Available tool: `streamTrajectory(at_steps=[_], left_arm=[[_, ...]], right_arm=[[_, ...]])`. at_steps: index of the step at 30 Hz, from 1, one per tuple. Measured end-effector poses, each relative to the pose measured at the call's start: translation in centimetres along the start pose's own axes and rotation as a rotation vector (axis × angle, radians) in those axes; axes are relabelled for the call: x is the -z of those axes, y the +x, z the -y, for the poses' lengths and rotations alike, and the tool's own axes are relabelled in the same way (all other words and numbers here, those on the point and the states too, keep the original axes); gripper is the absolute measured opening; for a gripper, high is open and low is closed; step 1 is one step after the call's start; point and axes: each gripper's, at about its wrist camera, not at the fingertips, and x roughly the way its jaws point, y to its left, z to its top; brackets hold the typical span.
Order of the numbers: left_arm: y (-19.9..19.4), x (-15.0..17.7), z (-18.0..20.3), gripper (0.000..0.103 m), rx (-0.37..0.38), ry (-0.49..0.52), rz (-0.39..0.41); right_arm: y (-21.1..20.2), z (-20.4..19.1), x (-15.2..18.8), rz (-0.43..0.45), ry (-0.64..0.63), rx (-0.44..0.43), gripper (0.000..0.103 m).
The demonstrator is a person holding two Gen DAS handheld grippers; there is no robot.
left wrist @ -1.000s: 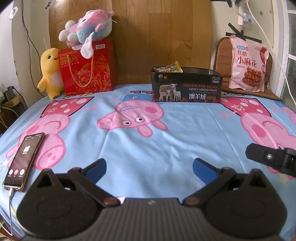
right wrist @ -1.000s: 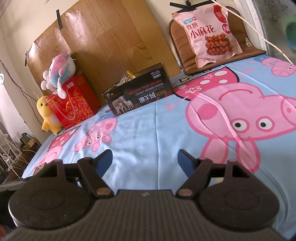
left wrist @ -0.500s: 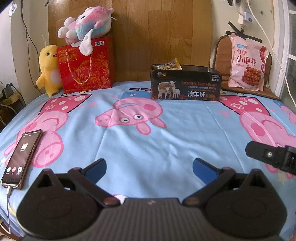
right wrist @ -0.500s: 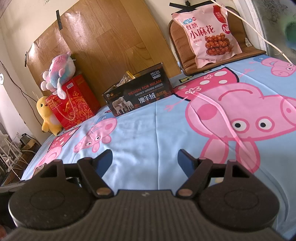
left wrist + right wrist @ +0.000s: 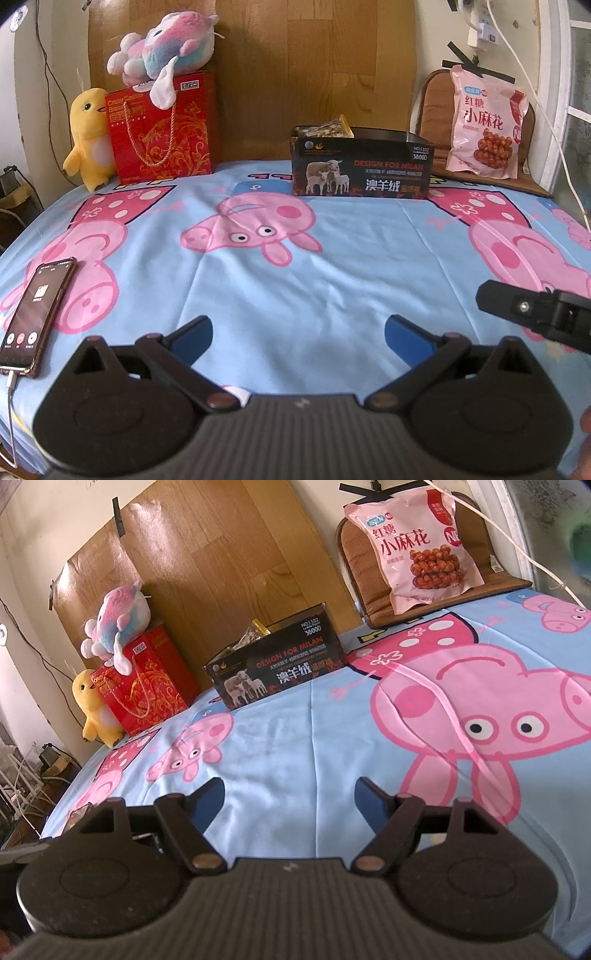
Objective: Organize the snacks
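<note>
A black cardboard box [image 5: 360, 168] with a sheep picture stands at the back of the table; a snack packet [image 5: 332, 127] sticks out of its left end. It also shows in the right wrist view [image 5: 277, 664]. A pink snack bag [image 5: 484, 122] leans on a brown cushion at the back right, also in the right wrist view [image 5: 417, 542]. My left gripper [image 5: 297, 334] is open and empty, low over the near table. My right gripper [image 5: 290, 799] is open and empty; part of it [image 5: 535, 312] shows at the right of the left wrist view.
A Peppa Pig cloth [image 5: 295, 258] covers the table. A phone [image 5: 35, 312] on a cable lies at the near left edge. A red gift bag [image 5: 162, 129], a pastel plush [image 5: 162, 46] on it and a yellow duck plush [image 5: 88, 138] stand at the back left.
The left wrist view has shifted slightly, with the box and toys a little lower and nearer in frame. The right gripper has not visibly moved. Both stay open.
</note>
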Motion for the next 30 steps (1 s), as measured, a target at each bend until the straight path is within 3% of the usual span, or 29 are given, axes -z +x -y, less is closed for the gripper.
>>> streamTrajectory(at_steps=[20,30], left_arm=[[-0.05,-0.02,-0.44,0.103,0.004,-0.042,-0.015],[-0.07,-0.05,-0.57,0.103,0.001,-0.051,-0.021]], right_arm=[[0.17,-0.10,0.03,-0.005,0.004,0.006,0.080],[0.32,-0.08,0.16,-0.017,0.003,0.013,0.085]])
